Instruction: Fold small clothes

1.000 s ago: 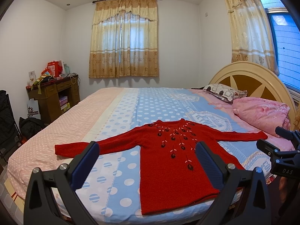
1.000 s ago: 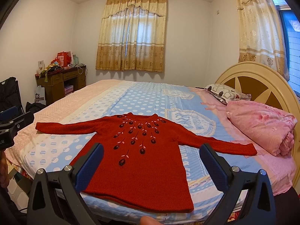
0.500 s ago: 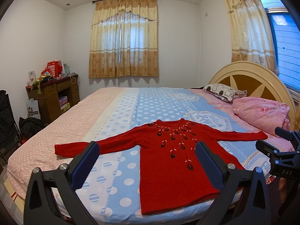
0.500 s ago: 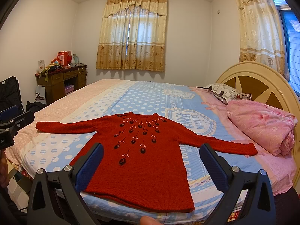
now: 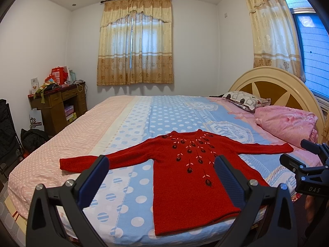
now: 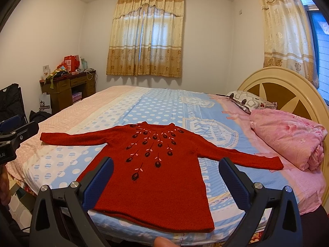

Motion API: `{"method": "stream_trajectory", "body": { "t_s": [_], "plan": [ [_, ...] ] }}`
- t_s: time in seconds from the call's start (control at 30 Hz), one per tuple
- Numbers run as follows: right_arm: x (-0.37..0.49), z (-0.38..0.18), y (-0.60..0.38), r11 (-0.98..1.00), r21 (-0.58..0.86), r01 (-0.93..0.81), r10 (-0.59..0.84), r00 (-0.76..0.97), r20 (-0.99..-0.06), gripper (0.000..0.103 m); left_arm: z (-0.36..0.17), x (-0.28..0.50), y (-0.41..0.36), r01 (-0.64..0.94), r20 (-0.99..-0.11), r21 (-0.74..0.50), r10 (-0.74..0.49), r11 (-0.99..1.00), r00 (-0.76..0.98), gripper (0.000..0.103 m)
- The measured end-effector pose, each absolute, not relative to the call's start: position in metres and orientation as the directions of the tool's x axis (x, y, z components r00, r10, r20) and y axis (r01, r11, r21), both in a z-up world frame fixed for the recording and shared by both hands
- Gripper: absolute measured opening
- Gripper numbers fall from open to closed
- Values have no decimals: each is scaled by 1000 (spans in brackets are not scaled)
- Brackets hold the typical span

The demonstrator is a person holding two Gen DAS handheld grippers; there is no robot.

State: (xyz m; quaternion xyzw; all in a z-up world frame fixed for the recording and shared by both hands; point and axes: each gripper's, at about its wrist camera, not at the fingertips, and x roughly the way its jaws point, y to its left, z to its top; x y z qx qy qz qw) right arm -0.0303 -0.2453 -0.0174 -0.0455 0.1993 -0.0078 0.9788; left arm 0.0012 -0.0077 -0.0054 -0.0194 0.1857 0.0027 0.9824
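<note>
We see a wide bed [image 5: 127, 127] covered by a pink and blue polka-dot sheet, with a cream and brown arched wooden headboard [image 5: 273, 82] at its right end and a folded pink quilt [image 6: 287, 135] resting beside a patterned grey and white pillow [image 5: 244, 99]. A red knitted sweater [image 6: 156, 177] with dark embroidered flowers lies flat and face up near the bed's front edge, both sleeves spread straight out and its hem toward us. Our left gripper [image 5: 160, 177] and right gripper [image 6: 165, 181] hover above the hem with blue-padded jaws wide apart, holding nothing and not touching the cloth.
</note>
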Motion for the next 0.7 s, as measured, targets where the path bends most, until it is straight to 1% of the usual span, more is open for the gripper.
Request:
{"method": "stream_trajectory", "body": {
  "t_s": [0.43, 0.7],
  "plan": [
    [-24, -24, -249, 997, -81, -1, -32, 911, -411, 102, -13, 0, -12, -12, -379, -34, -2, 999, 926, 103],
    [-1, -43, -264, 998, -69, 3, -34, 892, -450, 102, -28, 21, -15, -10, -404, 11, 14, 1000, 915, 103]
  ]
}}
